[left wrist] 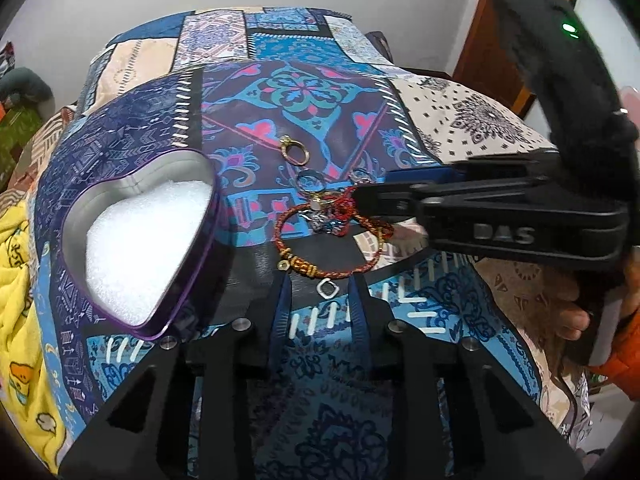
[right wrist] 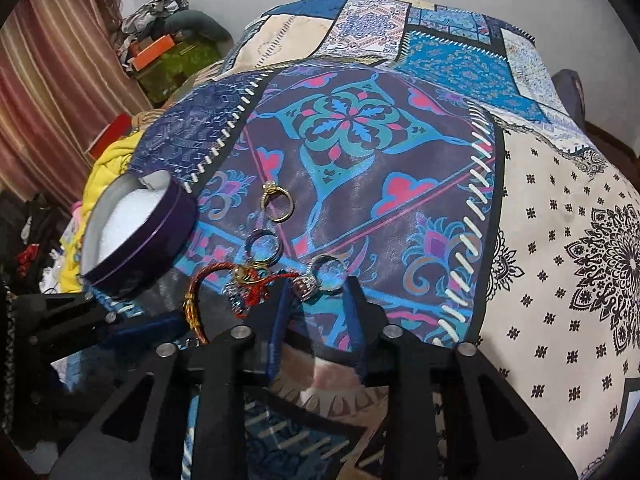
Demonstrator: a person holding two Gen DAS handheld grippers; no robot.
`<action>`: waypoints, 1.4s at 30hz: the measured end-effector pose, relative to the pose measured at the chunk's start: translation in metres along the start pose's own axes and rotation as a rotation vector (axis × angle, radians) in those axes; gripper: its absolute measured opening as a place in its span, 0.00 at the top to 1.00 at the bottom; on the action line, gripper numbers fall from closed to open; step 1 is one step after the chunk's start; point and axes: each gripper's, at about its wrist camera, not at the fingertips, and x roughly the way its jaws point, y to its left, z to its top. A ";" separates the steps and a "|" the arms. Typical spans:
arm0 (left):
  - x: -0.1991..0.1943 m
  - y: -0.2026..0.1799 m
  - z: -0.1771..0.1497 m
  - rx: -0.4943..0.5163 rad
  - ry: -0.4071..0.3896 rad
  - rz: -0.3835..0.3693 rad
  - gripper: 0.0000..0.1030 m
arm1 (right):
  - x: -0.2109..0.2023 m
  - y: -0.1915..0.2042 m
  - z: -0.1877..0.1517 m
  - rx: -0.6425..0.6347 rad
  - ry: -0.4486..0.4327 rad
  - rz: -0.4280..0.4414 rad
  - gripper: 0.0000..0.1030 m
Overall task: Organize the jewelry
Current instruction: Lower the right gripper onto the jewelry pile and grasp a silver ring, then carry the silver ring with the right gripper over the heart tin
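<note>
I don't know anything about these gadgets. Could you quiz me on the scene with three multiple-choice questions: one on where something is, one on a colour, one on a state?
1. In the left wrist view, where is the heart-shaped tin?
A. On the bedspread, left of the bracelet
B. On the floor
C. On top of the bracelet

2. What colour is the braided bracelet?
A. Green
B. Red and gold
C. White

3. What state is the tin in?
A. Closed with a lid
B. Full of rings
C. Open, with only white padding inside

Answers:
1 A: the heart-shaped tin rests on the patchwork bedspread, left of the bracelet.
2 B: its cord is red, with gold beads.
3 C: there is no lid on it, and only white padding shows inside.
</note>
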 end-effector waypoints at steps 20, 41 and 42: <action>-0.022 0.008 -0.008 -0.057 -0.016 -0.034 0.91 | -0.042 0.005 -0.001 0.017 -0.064 -0.023 0.90; -0.107 0.063 0.010 -0.160 -0.221 0.065 0.91 | -0.074 0.077 0.026 -0.071 -0.200 0.055 0.89; -0.109 0.067 0.012 -0.162 -0.228 0.071 0.91 | -0.070 0.081 0.029 -0.070 -0.198 0.065 0.89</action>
